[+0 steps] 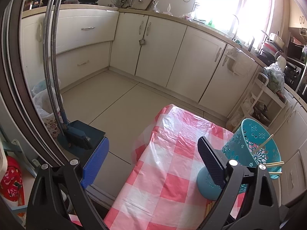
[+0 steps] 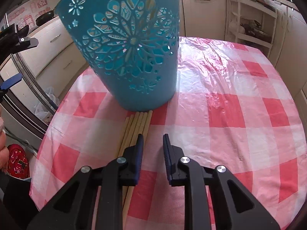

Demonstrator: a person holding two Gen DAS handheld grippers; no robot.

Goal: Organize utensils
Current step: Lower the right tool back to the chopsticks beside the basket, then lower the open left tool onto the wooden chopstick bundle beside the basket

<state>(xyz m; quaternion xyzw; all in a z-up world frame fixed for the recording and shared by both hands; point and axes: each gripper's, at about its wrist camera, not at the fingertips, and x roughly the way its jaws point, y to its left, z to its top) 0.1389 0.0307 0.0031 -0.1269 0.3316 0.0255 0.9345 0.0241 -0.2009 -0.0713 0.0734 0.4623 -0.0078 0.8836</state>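
A teal cut-out holder (image 2: 132, 57) stands on the pink checked tablecloth (image 2: 230, 103). Several pale wooden chopsticks (image 2: 137, 122) lie in a bundle on the cloth at its base. My right gripper (image 2: 153, 143) is open and empty, low over the cloth, its left finger over the bundle's right side. In the left wrist view the holder (image 1: 255, 147) has a few chopsticks (image 1: 273, 164) sticking out of its mouth. My left gripper (image 1: 151, 157) is wide open and empty above the table's left edge, its right finger (image 1: 209, 159) in front of the holder.
Cream kitchen cabinets (image 1: 153, 44) line the far wall. A broom and dustpan (image 1: 76, 134) stand on the floor left of the table. A white rack (image 2: 247, 19) stands beyond the table. The left gripper's fingers (image 2: 11, 84) show at the right view's left edge.
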